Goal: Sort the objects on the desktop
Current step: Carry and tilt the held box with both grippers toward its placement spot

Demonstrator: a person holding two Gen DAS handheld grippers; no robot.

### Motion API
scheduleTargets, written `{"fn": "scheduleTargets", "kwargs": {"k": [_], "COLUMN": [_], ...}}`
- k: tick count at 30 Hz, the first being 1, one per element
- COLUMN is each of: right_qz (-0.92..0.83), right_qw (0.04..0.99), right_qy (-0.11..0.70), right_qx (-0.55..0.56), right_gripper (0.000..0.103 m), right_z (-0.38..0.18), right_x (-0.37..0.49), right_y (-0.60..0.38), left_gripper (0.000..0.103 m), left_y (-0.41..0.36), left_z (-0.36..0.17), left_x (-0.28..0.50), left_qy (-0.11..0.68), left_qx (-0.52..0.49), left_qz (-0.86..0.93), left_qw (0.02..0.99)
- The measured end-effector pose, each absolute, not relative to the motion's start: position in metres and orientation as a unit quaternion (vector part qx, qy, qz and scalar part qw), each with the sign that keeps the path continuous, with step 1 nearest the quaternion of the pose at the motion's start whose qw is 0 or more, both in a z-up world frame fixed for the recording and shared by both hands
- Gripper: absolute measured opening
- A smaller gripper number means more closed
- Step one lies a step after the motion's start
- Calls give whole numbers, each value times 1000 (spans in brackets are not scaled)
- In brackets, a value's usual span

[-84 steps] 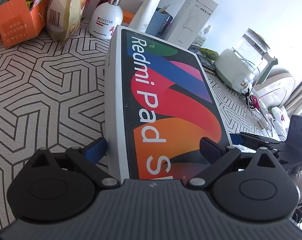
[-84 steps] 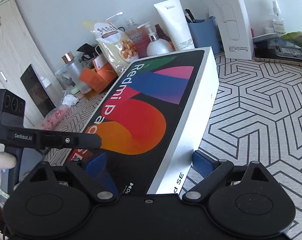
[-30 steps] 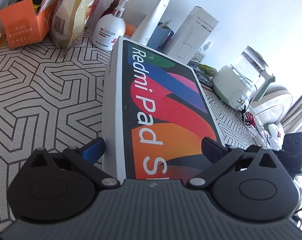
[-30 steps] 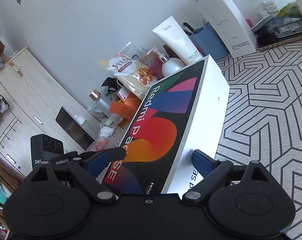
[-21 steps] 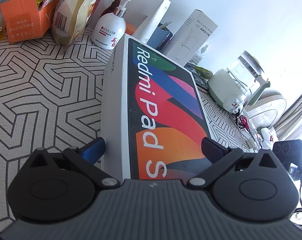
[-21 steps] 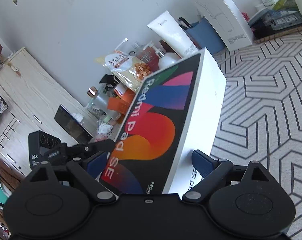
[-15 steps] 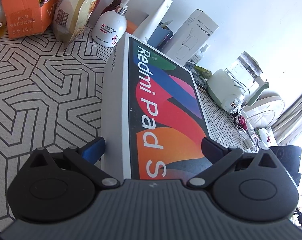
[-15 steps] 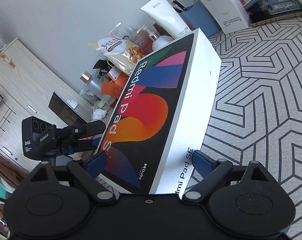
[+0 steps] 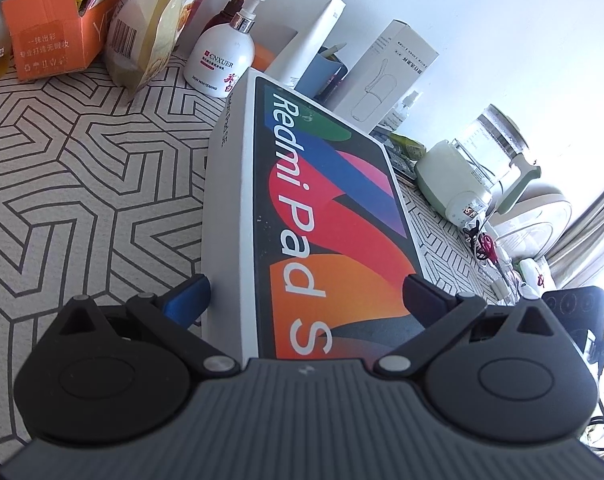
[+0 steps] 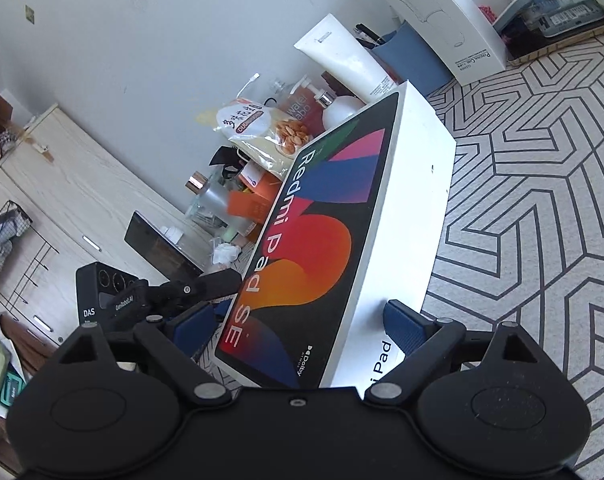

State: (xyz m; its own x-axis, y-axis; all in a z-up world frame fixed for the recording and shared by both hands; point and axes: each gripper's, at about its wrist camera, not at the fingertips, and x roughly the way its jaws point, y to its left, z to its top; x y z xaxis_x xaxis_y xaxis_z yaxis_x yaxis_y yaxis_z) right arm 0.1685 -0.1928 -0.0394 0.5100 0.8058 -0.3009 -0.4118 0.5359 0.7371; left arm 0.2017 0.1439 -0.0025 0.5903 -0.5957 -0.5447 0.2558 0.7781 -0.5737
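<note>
the left gripper (image 9: 306, 296) has its jaws spread wide, one blue pad (image 9: 187, 296) against the white side of the redmi pad box (image 9: 326, 216) and the other at the opposite long edge, so it spans the box's near end and grips it across its width. the right gripper (image 10: 297, 328) is spread just as wide around the same box (image 10: 334, 236), one pad touching the white side wall and the other at the far edge of the printed lid; whether that far pad presses the box cannot be told. the box runs forward from between both sets of fingers, its printed face up and tilted in the right wrist view, with the patterned table mat (image 9: 81, 168) below it. there is one tablet box and two grippers. beyond its far end stand one white pump bottle (image 9: 221, 60), one tall white carton (image 9: 386, 76), one orange carton (image 9: 49, 48) and one snack bag (image 9: 149, 28). one kettle (image 9: 470, 176) sits off to the right.
</note>
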Motion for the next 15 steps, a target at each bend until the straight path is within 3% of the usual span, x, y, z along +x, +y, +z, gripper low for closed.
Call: {"fn": "scheduleTargets", "kwargs": {"k": [15], "right_qz": [338], "right_qw": [820], "right_qy": [371], "right_qx": [276], "right_gripper": [95], "right_z": [-42], "right_x": [165], "right_y": [-182], "left_gripper": [103], "left_y": [135], "left_z": [-2], "left_x": [202], "left_qy": [396], "left_qx": [-208], "left_qz": [-259], "left_qw": [856]}}
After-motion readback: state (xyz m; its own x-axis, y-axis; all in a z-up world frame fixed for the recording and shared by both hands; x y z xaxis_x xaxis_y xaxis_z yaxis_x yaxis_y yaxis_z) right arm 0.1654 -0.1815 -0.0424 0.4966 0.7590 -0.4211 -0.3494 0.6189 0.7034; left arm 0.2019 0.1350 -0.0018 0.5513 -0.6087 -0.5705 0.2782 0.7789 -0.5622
